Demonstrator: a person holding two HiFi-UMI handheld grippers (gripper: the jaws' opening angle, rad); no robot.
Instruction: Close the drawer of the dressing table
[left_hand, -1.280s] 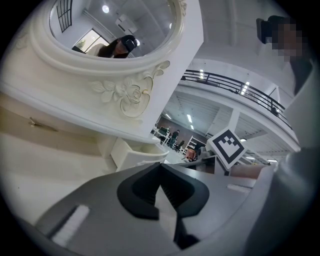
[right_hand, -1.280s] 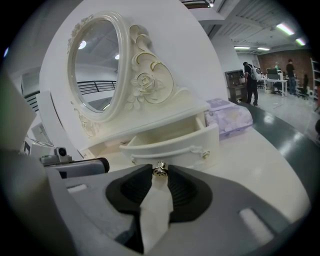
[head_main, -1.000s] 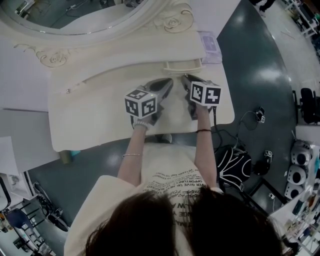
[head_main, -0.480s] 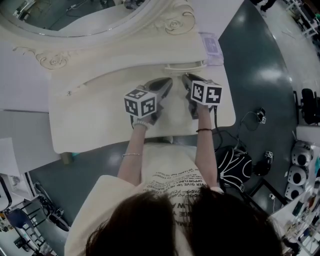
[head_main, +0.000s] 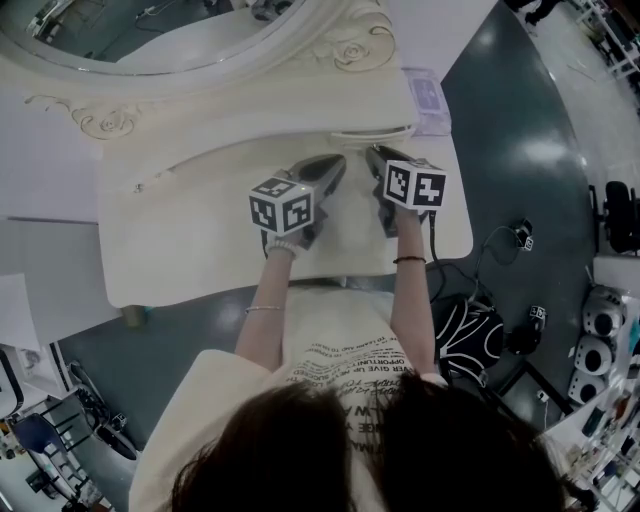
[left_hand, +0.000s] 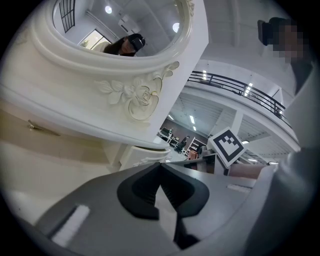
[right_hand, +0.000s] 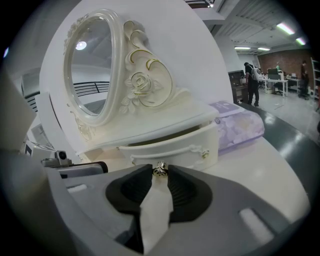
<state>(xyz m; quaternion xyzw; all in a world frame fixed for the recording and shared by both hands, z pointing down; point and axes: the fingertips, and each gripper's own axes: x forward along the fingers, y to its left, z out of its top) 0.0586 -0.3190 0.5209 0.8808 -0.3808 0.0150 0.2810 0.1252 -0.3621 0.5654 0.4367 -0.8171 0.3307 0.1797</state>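
Drawer (head_main: 372, 131) further in than before.

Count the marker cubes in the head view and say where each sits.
2. One cube on the left gripper, over the tabletop's middle; the other on the right gripper, just right of it. None appears hidden.

Bare tabletop (head_main: 180, 250) left of the drawer (head_main: 370, 133) (purple box (head_main: 425, 100) close on its right)
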